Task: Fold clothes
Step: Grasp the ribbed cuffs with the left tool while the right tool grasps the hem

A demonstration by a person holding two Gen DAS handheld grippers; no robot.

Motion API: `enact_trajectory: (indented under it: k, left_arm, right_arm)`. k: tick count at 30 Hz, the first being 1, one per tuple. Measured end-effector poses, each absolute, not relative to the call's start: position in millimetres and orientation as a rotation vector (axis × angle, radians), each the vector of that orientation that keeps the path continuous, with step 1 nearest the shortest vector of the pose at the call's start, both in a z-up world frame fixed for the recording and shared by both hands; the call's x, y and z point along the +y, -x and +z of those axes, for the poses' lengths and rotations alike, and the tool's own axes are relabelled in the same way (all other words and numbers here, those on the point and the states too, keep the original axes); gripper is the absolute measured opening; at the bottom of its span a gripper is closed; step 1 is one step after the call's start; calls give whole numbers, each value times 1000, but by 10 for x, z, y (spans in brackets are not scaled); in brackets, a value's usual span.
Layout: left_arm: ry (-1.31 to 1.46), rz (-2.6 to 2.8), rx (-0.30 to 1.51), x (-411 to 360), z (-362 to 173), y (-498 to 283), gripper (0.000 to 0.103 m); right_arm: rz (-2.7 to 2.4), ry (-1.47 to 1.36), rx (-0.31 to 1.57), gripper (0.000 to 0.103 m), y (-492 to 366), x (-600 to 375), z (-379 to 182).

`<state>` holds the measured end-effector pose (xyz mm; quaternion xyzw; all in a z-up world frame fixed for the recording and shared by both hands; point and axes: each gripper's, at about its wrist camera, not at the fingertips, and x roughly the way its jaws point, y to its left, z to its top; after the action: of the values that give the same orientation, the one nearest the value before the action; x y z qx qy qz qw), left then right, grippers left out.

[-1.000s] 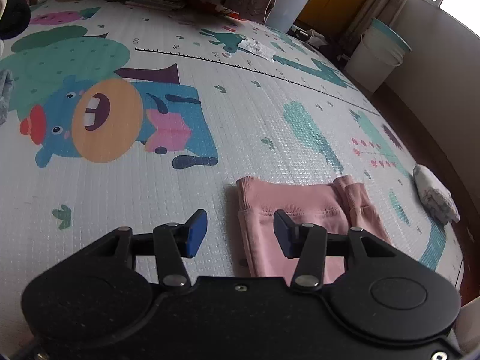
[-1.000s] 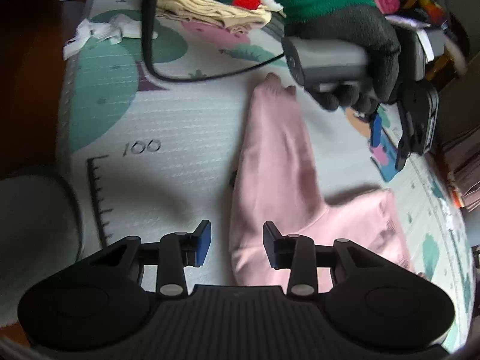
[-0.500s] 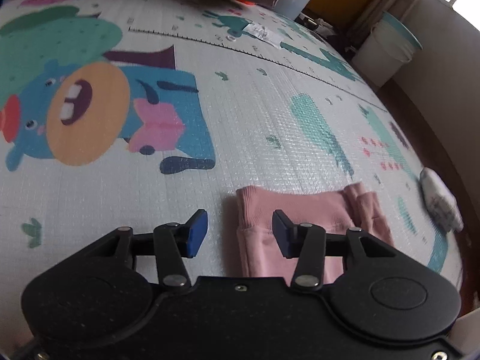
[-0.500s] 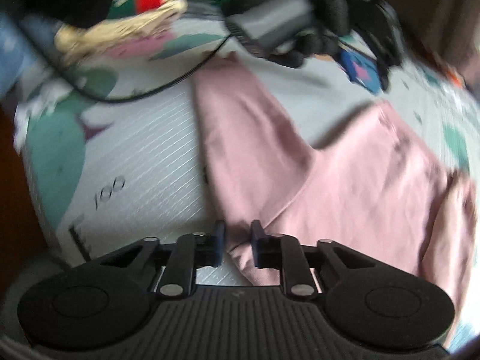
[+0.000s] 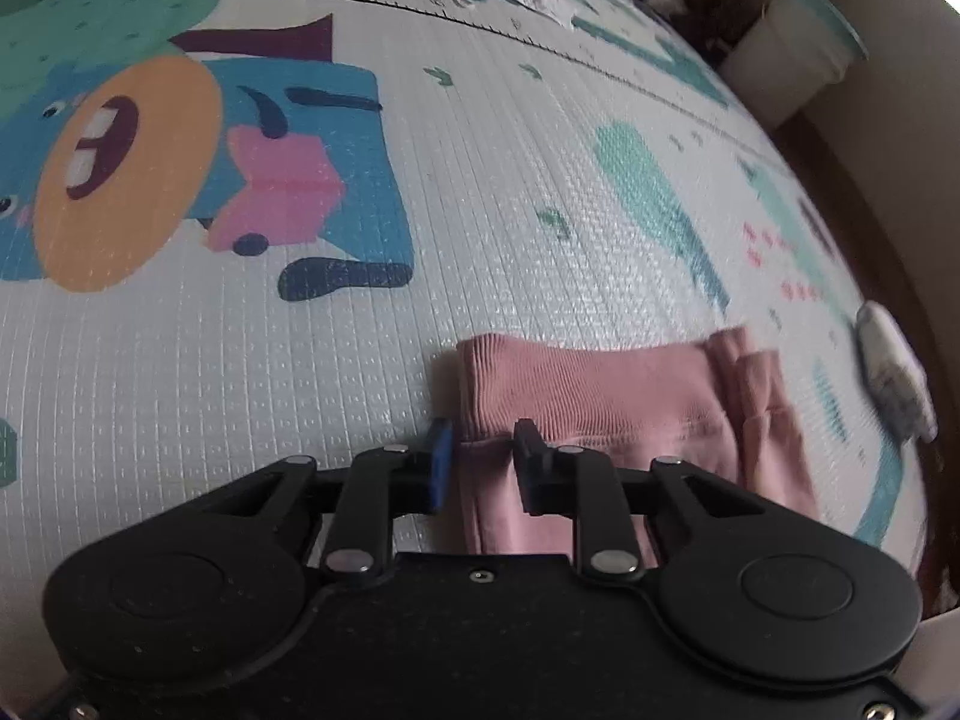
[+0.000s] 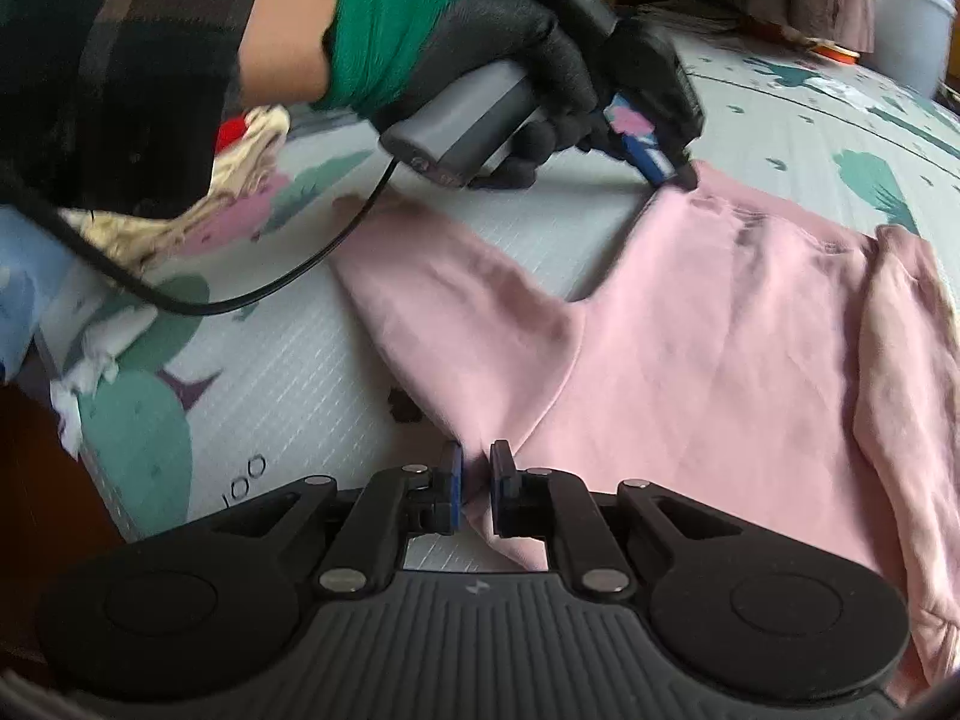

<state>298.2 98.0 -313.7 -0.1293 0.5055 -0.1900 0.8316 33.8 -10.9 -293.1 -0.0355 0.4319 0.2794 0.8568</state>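
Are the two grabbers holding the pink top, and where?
Yes. The right hand-held gripper pinches the pink top near the armpit; the left hand-held gripper is closing on its ribbed hem corner.

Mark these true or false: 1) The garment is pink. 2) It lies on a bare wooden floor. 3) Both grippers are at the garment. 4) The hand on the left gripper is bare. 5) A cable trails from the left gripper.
1) True: the garment is pink.
2) False: it lies on a printed mat.
3) True: the left gripper and the right gripper each have its fabric between closing jaws.
4) False: the hand wears a black glove.
5) True: a black cable hangs from it.
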Motion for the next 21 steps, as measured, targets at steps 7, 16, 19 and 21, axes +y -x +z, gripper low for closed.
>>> enact_trajectory:
  k: [7,16,19,21]
  left_arm:
    - [283,-373,1040,854,-2915,-2898,15]
    - [217,-359,1008,403,-2595,-2832,15]
    - [208,-357,1013,271,-2629,-2832,15]
    - [209,-352,1018,200,-2660,-2833,15]
  right_arm:
    - [540,16,858,11,-346,-259,-2813]
    - [410,-118,832,10,-298,-575,-2695]
    - [369,-145,845,10,-281,-716,-2726]
    - [345,-156,852,10,-278,-794,-2740]
